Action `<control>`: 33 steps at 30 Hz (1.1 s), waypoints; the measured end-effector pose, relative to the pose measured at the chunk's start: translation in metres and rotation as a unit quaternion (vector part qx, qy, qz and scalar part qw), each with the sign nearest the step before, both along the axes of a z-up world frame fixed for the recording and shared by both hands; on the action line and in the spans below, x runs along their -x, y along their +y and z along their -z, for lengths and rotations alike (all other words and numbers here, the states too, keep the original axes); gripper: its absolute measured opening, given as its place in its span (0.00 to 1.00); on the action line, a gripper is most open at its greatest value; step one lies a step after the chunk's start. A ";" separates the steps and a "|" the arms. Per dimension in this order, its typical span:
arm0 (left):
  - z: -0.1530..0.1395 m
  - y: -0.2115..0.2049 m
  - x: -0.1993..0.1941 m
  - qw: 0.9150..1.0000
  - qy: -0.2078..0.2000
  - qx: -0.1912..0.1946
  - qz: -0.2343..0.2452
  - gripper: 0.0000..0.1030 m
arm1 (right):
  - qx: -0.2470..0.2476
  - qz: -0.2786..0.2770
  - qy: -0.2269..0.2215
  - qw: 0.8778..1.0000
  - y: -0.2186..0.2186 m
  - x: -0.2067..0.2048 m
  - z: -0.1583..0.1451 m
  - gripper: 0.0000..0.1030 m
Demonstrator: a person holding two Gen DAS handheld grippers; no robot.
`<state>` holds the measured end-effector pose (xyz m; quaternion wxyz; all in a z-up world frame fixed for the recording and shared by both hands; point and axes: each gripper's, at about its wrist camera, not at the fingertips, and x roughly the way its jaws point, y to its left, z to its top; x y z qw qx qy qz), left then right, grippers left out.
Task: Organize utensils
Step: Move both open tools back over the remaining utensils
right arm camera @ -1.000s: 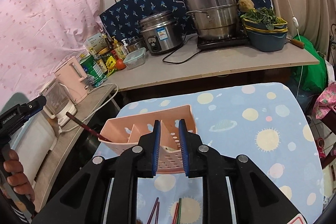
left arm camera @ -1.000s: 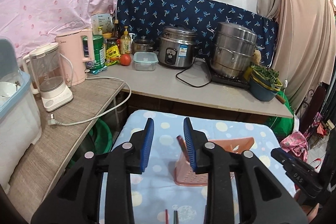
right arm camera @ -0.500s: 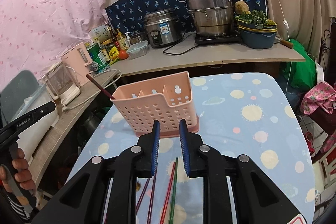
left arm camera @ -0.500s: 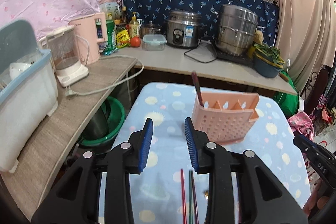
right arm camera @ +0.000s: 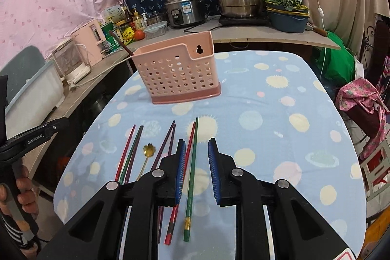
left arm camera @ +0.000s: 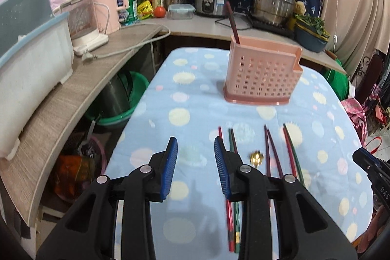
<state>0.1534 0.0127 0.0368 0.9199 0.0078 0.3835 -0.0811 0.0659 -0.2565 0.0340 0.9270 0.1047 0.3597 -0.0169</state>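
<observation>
Both tools gape empty over the tabletop (right arm camera: 280, 99), the right tool (right arm camera: 195, 162) straddling a green chopstick (right arm camera: 191, 177) pointing at 12 o'clock toward the pink holder (right arm camera: 178, 70), seemingly lined up to grab it, while the left tool (left arm camera: 196, 162) hangs beside the other chopsticks.

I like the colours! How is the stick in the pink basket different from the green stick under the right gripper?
The dark chopstick stands leaning in the pink basket; the green chopstick lies flat on the tablecloth. The dark one is brownish-red, the green one has a yellow band. The dark one is already sorted, the green one is not. Both are long and thin.
</observation>
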 end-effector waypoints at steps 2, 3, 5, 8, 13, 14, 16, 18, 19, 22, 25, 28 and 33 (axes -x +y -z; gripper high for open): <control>0.009 0.001 0.007 1.000 0.010 -0.002 0.001 0.30 | 0.007 0.001 0.008 1.000 0.005 0.008 0.008 0.20; 0.014 0.001 0.010 1.000 0.016 -0.005 0.001 0.30 | 0.011 0.000 0.012 1.000 0.008 0.011 0.012 0.20; 0.023 0.002 0.017 1.000 0.026 -0.008 0.003 0.32 | 0.011 -0.003 0.023 1.000 0.013 0.018 0.021 0.20; 0.035 0.003 0.026 0.999 0.038 -0.007 0.001 0.34 | 0.000 -0.007 0.041 0.999 0.017 0.026 0.036 0.20; 0.052 0.003 0.038 0.998 0.055 -0.014 0.007 0.34 | -0.012 -0.007 0.060 0.998 0.022 0.036 0.055 0.20; 0.055 0.003 0.041 0.998 0.057 -0.015 0.008 0.34 | -0.013 -0.007 0.064 0.998 0.023 0.038 0.058 0.20; 0.058 0.003 0.044 0.998 0.062 -0.014 0.009 0.34 | -0.013 -0.006 0.069 0.997 0.025 0.040 0.063 0.20; 0.062 0.003 0.048 0.998 0.068 -0.012 0.011 0.34 | -0.013 -0.005 0.074 0.997 0.027 0.042 0.068 0.20; 0.064 0.003 0.048 0.997 0.070 -0.012 0.011 0.35 | -0.017 -0.005 0.077 0.997 0.028 0.043 0.071 0.20; 0.069 0.001 0.053 0.997 0.075 -0.013 0.015 0.40 | -0.020 -0.006 0.082 0.996 0.030 0.044 0.078 0.20; 0.071 0.001 0.056 0.997 0.075 -0.012 0.017 0.46 | -0.022 -0.008 0.086 0.996 0.033 0.042 0.083 0.20; 0.074 -0.001 0.058 0.997 0.080 -0.012 0.021 0.46 | -0.025 -0.008 0.087 0.996 0.035 0.040 0.086 0.20; 0.082 -0.007 0.061 0.995 0.090 -0.012 0.029 0.46 | -0.022 -0.009 0.091 0.996 0.038 0.035 0.091 0.20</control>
